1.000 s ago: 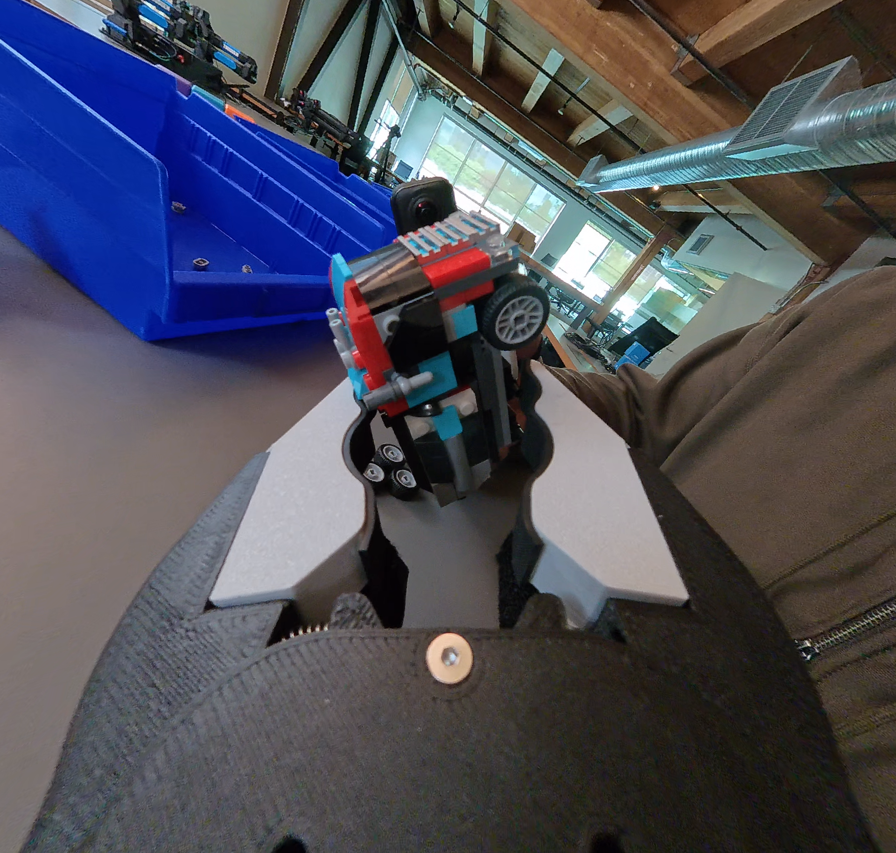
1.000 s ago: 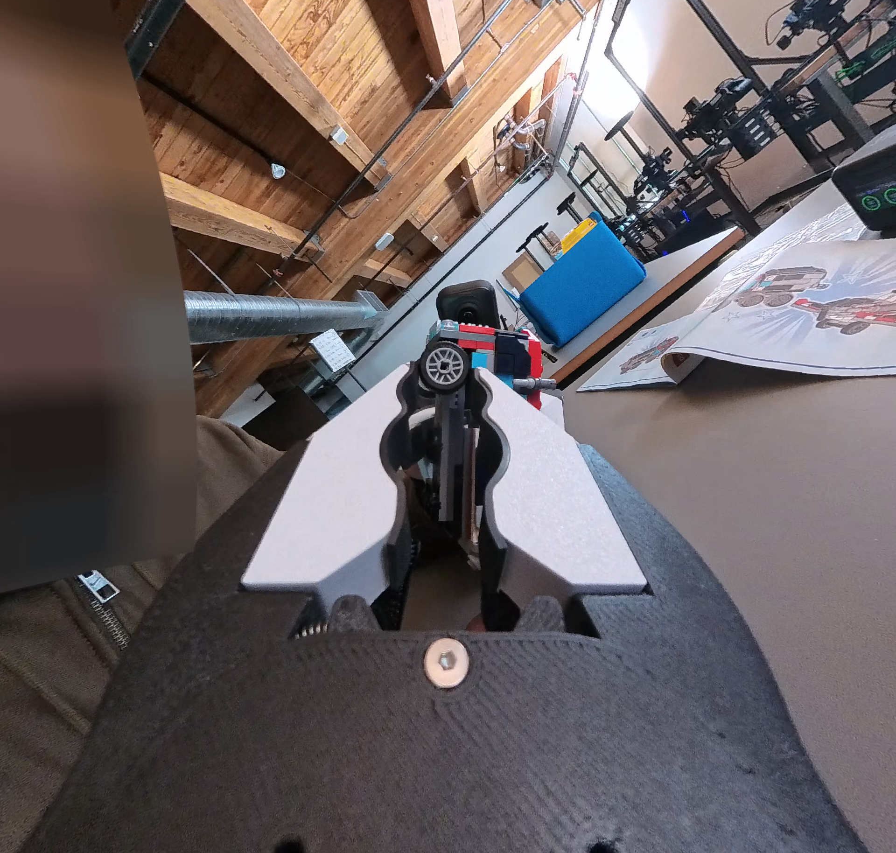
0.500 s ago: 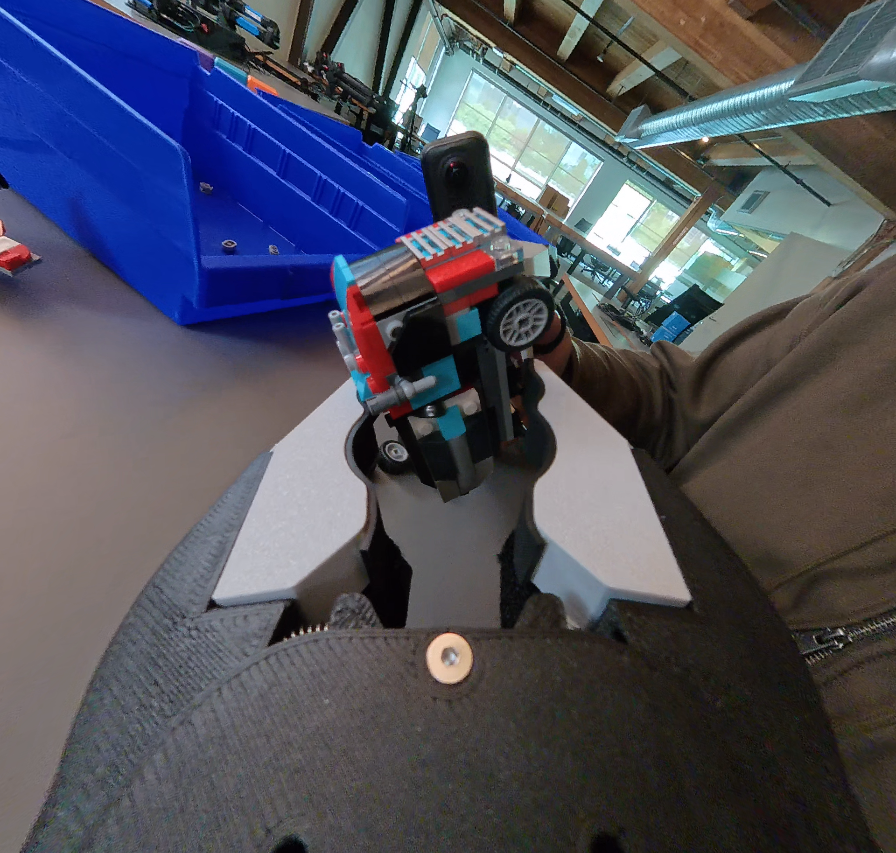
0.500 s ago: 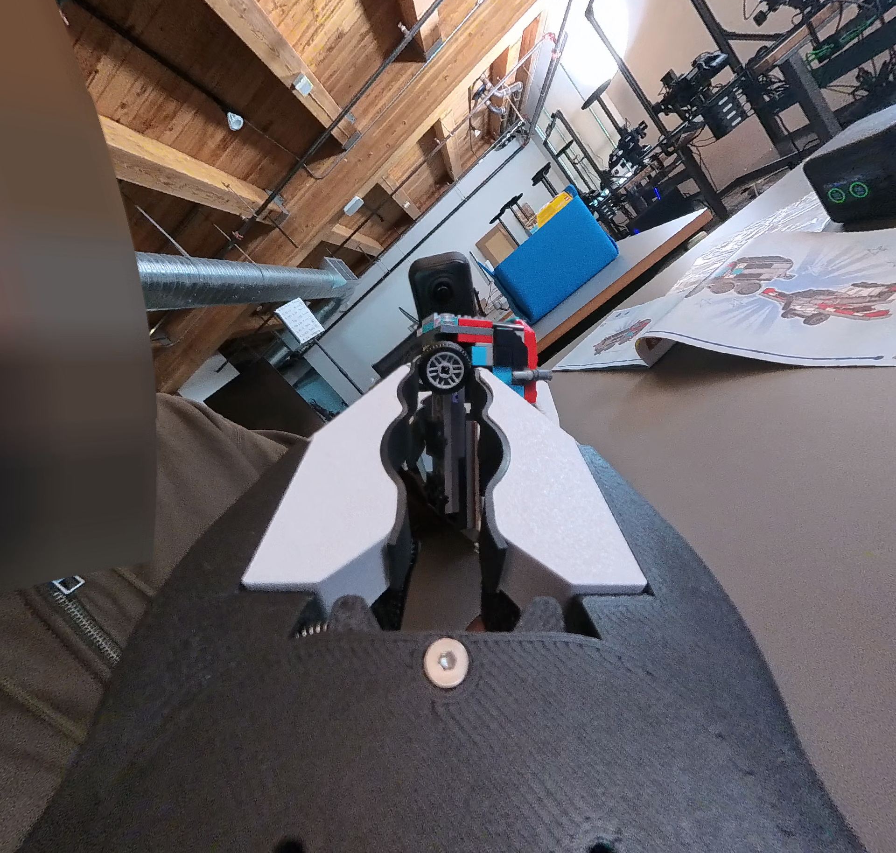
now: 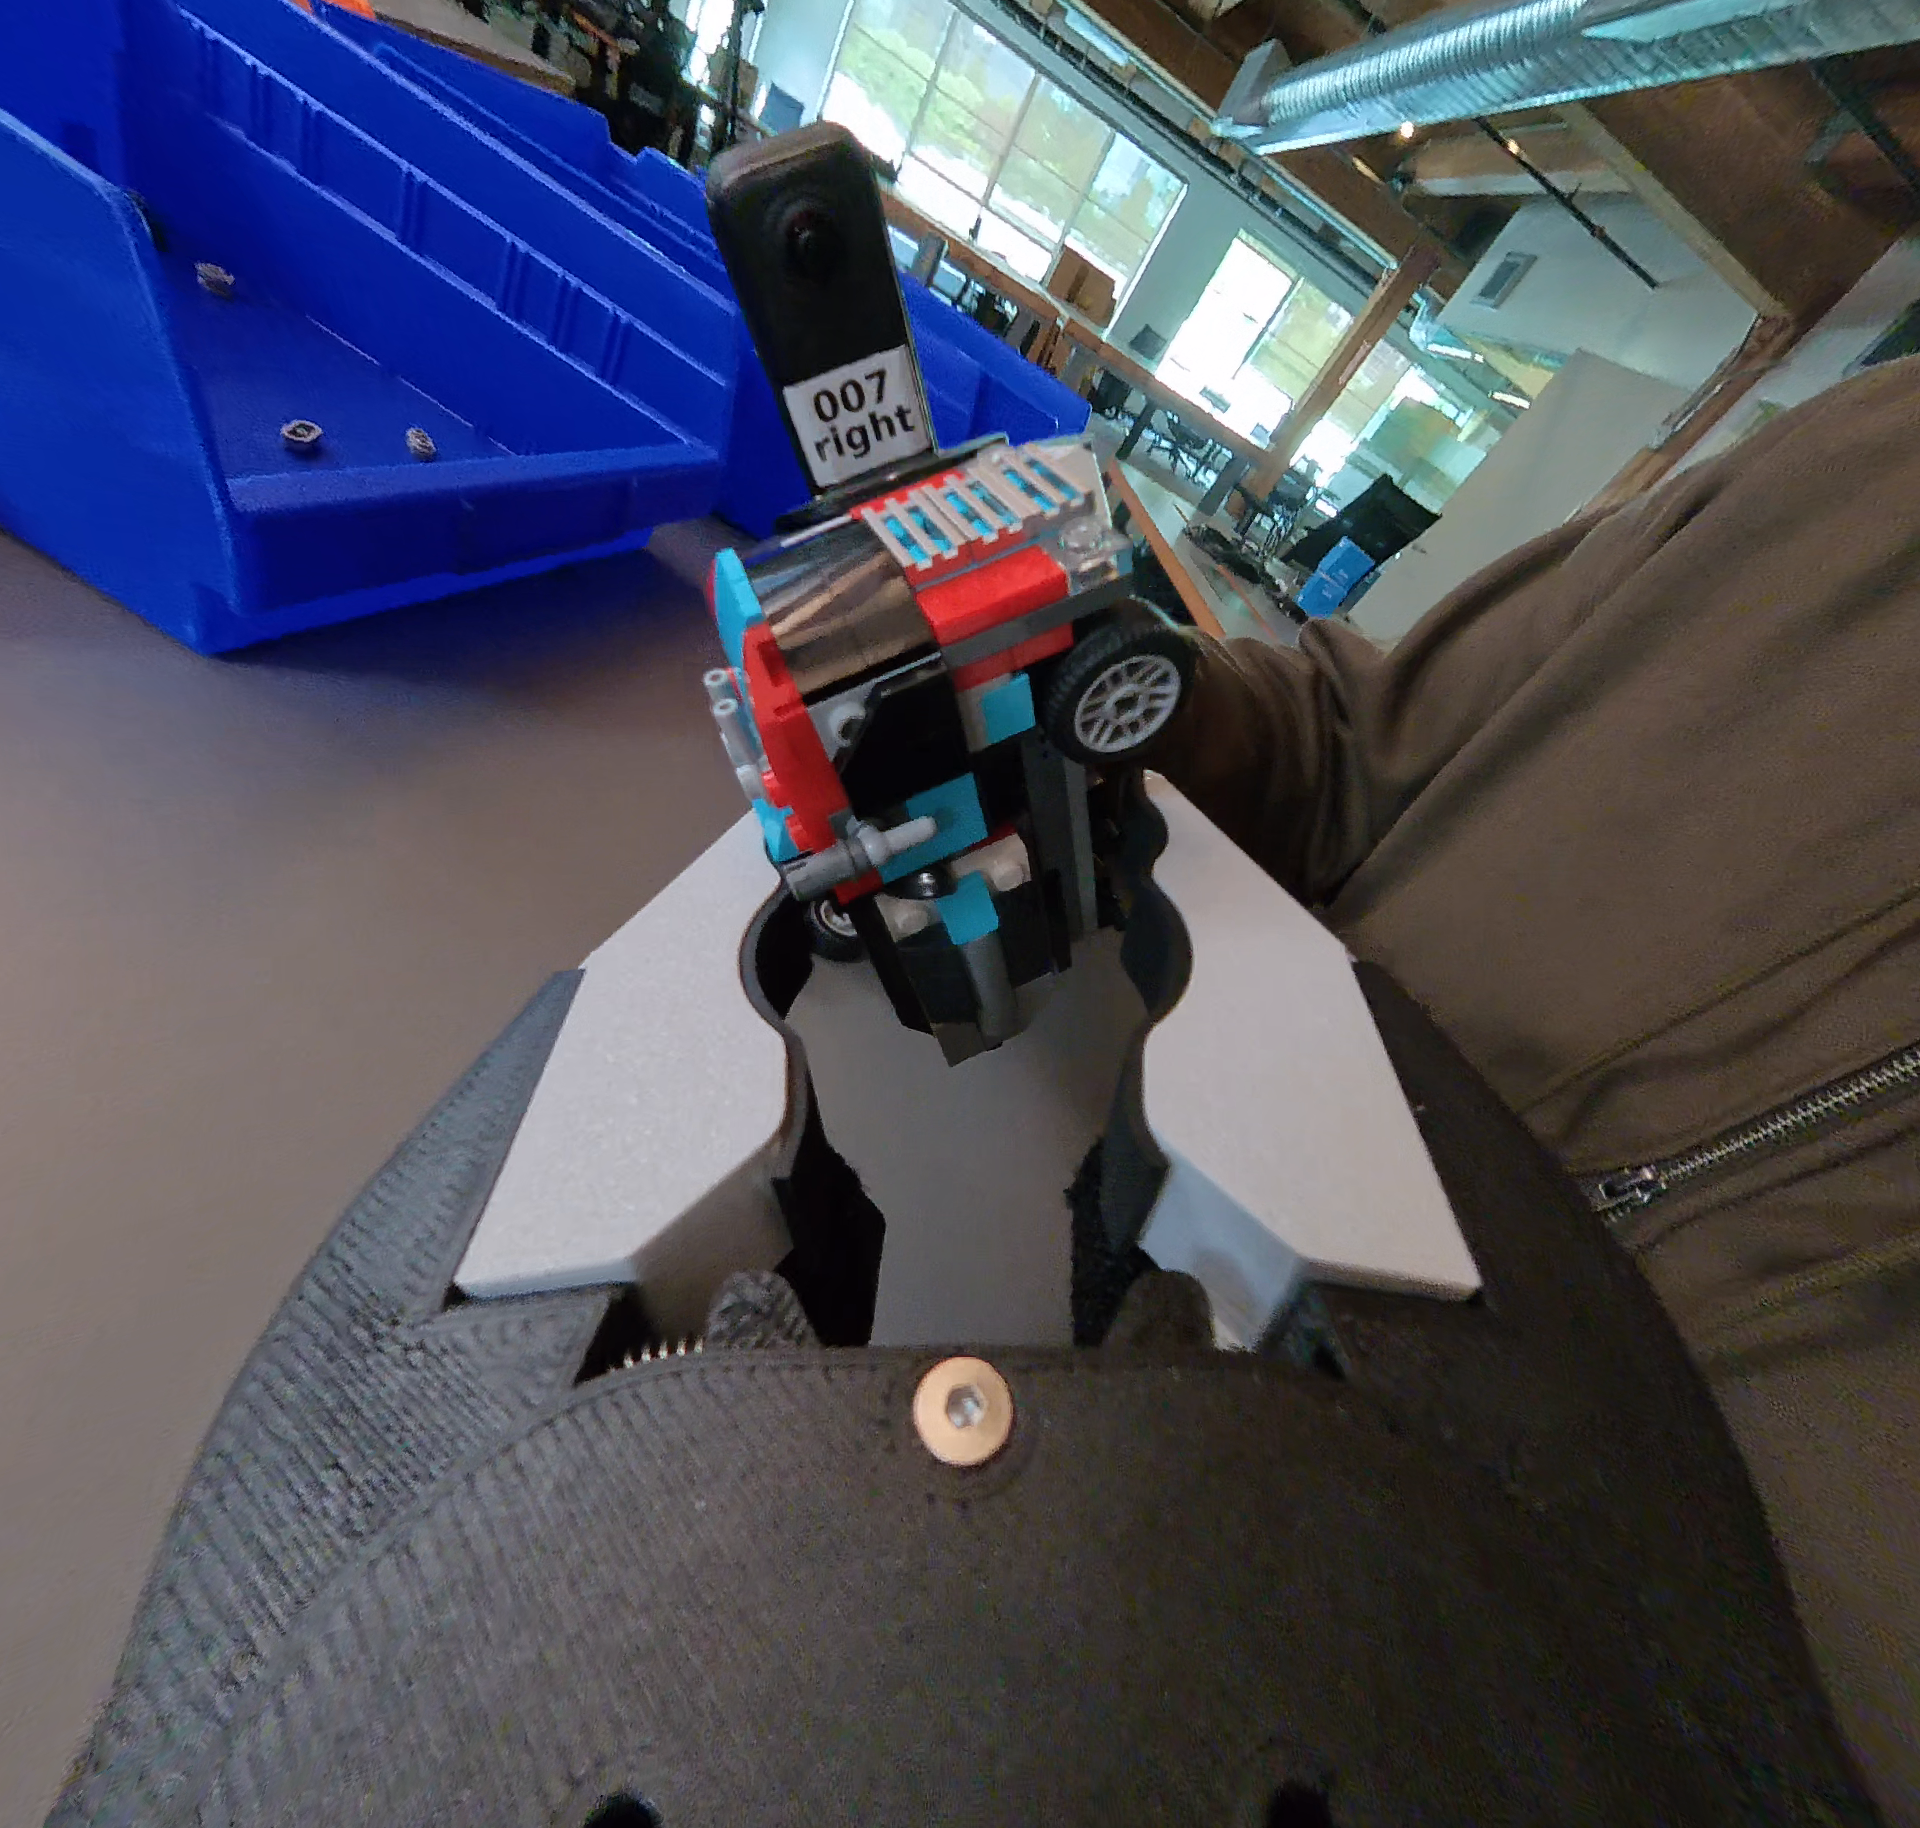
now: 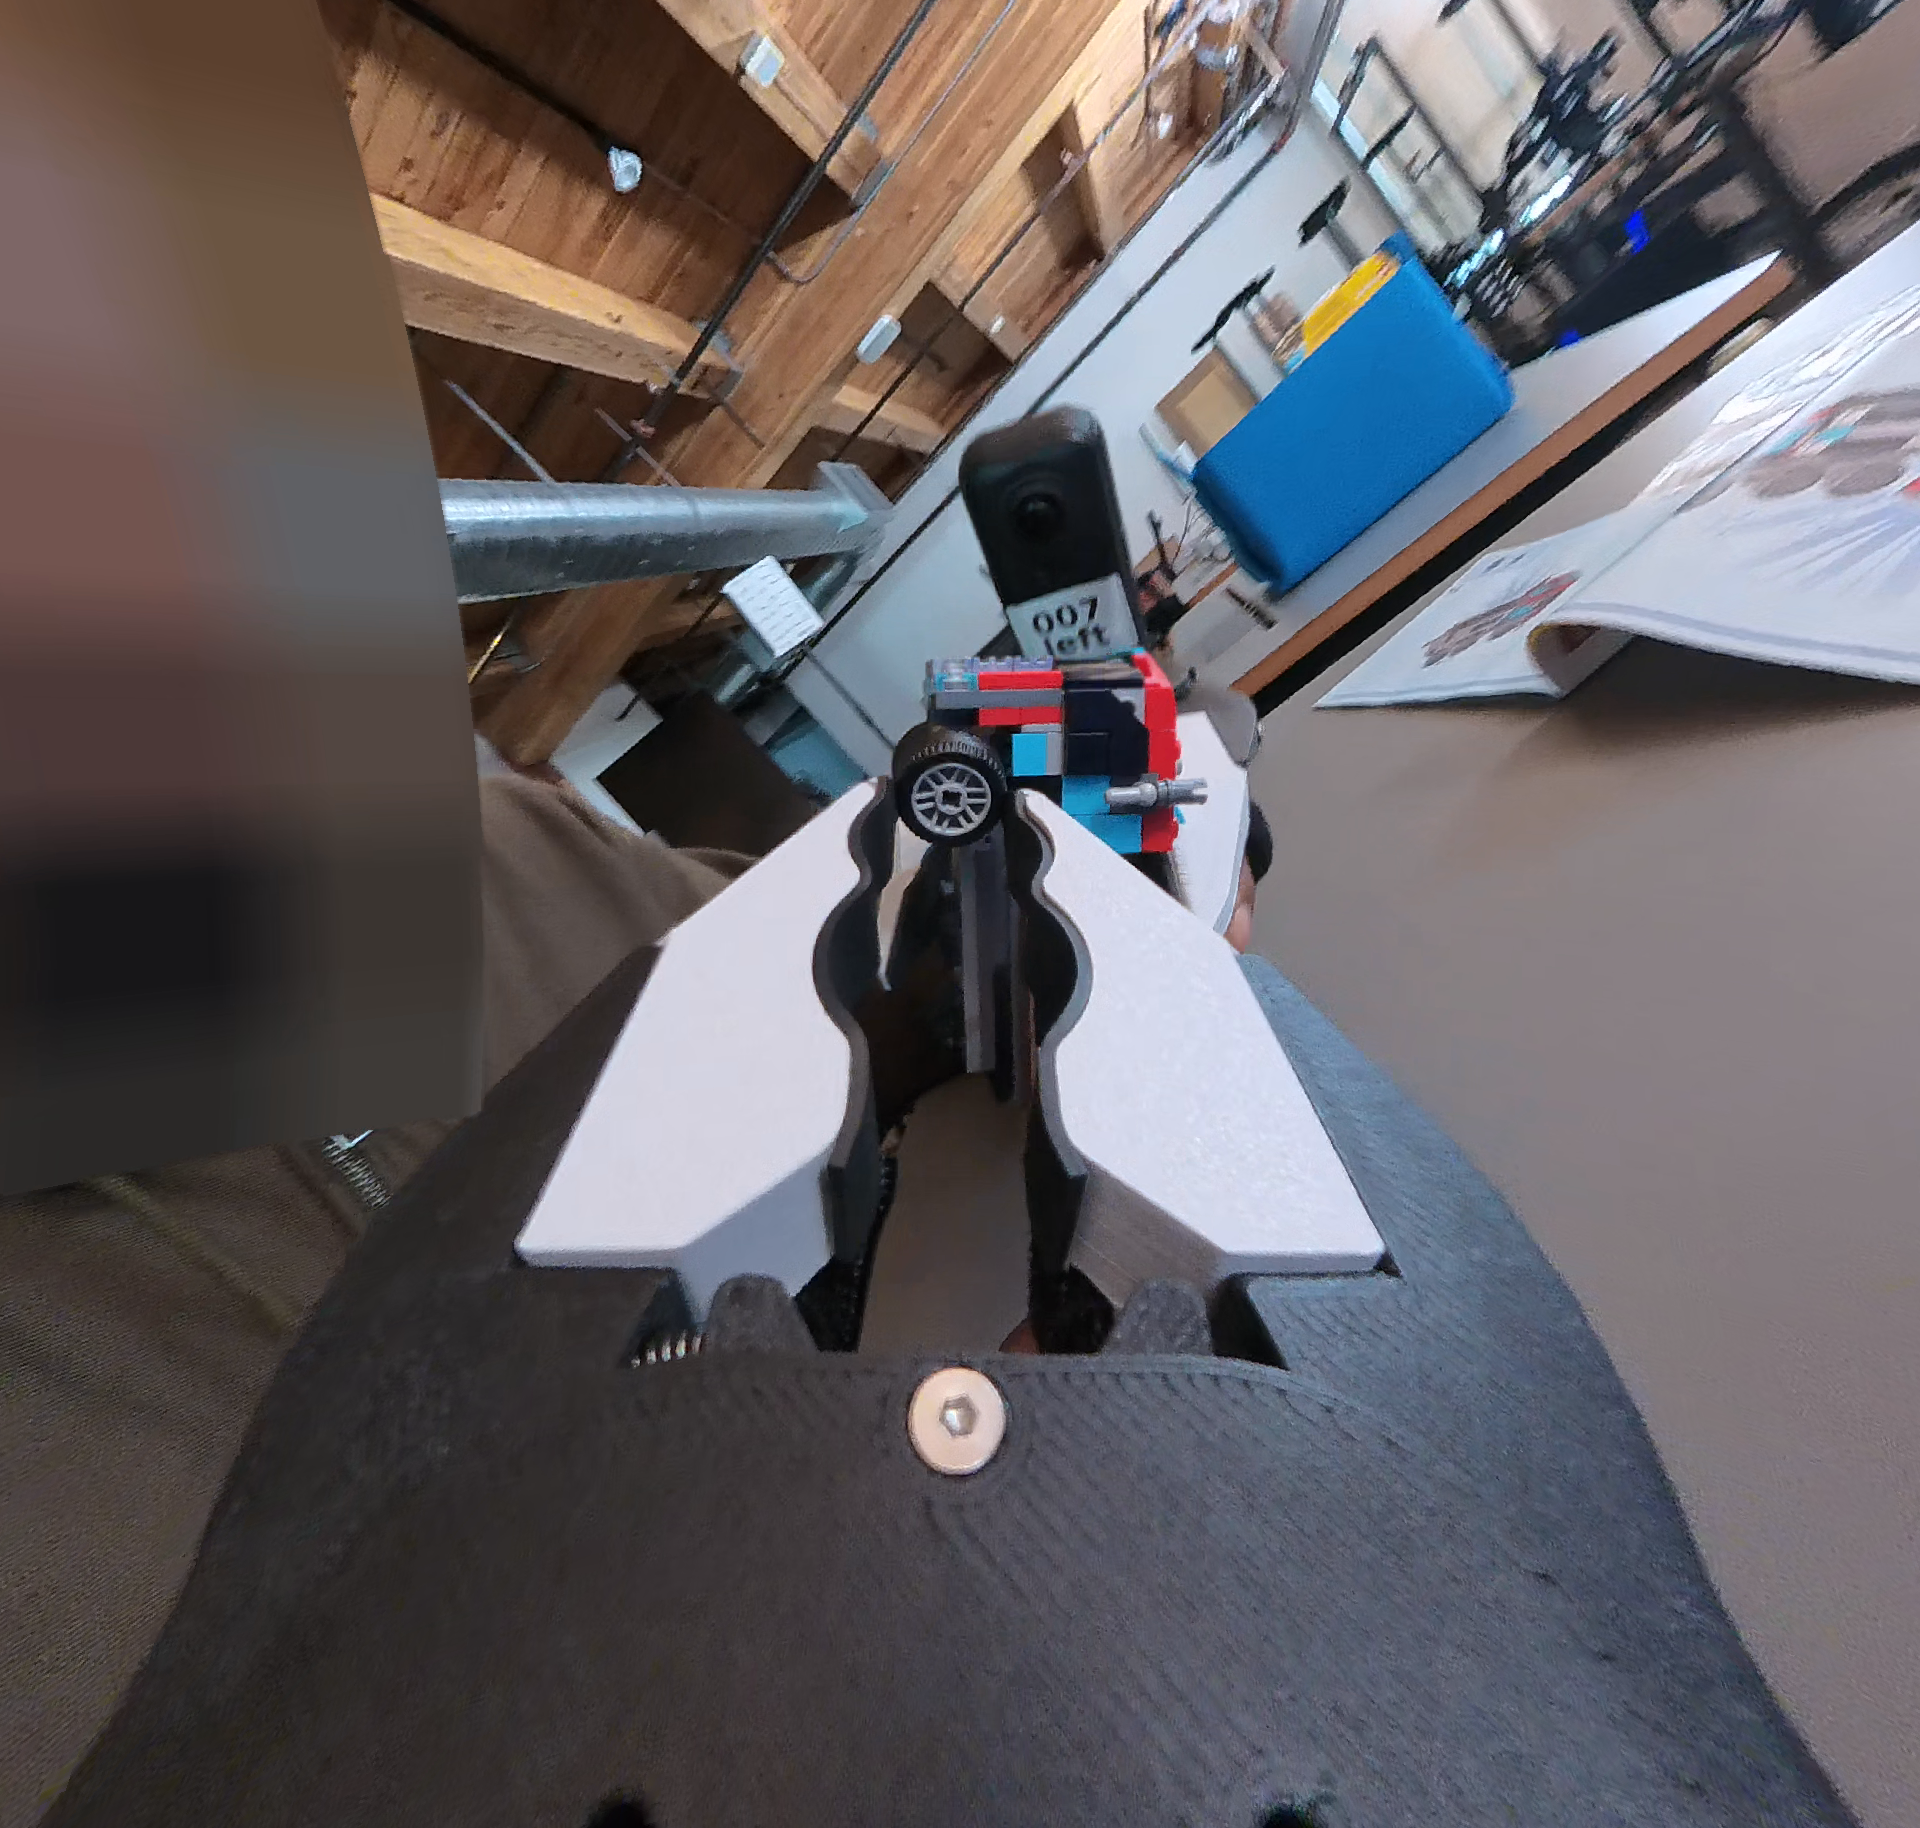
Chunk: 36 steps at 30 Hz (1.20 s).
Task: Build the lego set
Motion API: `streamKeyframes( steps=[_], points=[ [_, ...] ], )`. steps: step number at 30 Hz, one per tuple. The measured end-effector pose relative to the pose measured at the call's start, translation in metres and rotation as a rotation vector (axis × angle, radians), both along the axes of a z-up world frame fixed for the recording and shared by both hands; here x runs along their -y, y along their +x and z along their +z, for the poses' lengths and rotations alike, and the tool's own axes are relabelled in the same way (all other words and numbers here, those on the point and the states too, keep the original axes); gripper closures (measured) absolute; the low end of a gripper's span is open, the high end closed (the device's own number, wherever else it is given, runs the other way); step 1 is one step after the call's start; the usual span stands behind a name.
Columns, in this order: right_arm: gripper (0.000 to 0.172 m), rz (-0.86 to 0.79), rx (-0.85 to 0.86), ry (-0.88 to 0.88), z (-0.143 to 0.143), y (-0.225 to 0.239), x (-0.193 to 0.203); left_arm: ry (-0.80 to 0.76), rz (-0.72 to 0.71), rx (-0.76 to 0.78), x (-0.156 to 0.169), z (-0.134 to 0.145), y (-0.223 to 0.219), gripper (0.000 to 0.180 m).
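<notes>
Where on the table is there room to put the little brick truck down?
In the left wrist view, bare grey table lies in front of the blue bins. In the right wrist view, bare table lies on the near side of the open booklet. It is crowded in the middle, where both grippers hold the brick truck.

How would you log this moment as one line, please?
left gripper: around toy brick truck, grip unclear | right gripper: clamped on truck's grey chassis | truck: held above table | nearby: blue bin, open booklet
</notes>
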State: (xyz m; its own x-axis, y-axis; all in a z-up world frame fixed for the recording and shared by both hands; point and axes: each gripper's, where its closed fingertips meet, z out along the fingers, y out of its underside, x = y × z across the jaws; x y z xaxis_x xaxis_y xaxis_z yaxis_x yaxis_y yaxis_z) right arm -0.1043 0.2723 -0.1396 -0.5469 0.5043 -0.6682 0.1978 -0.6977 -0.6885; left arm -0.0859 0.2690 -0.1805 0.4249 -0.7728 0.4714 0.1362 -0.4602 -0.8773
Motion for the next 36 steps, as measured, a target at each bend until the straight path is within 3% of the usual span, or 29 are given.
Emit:
streamKeyframes(
  steps=[7, 15, 28, 36],
  points=[
    [0.151, 0.042, 0.042, 0.126, -0.009, 0.001, 0.009, -0.054, -0.083, -0.043, 0.011, -0.007, 0.003, 0.12],
    [0.15, -0.033, 0.036, 0.424, -0.014, 0.004, 0.011, -0.118, -0.117, -0.044, 0.015, -0.016, 0.008, 0.12],
    [0.15, -0.009, 0.013, 0.102, -0.004, -0.002, 0.006, -0.029, -0.043, 0.001, 0.005, -0.005, 0.006, 0.12],
    [0.15, -0.068, 0.059, -0.046, -0.008, -0.009, -0.006, 0.02, 0.117, -0.103, -0.012, -0.011, -0.006, 0.12]
  ],
)
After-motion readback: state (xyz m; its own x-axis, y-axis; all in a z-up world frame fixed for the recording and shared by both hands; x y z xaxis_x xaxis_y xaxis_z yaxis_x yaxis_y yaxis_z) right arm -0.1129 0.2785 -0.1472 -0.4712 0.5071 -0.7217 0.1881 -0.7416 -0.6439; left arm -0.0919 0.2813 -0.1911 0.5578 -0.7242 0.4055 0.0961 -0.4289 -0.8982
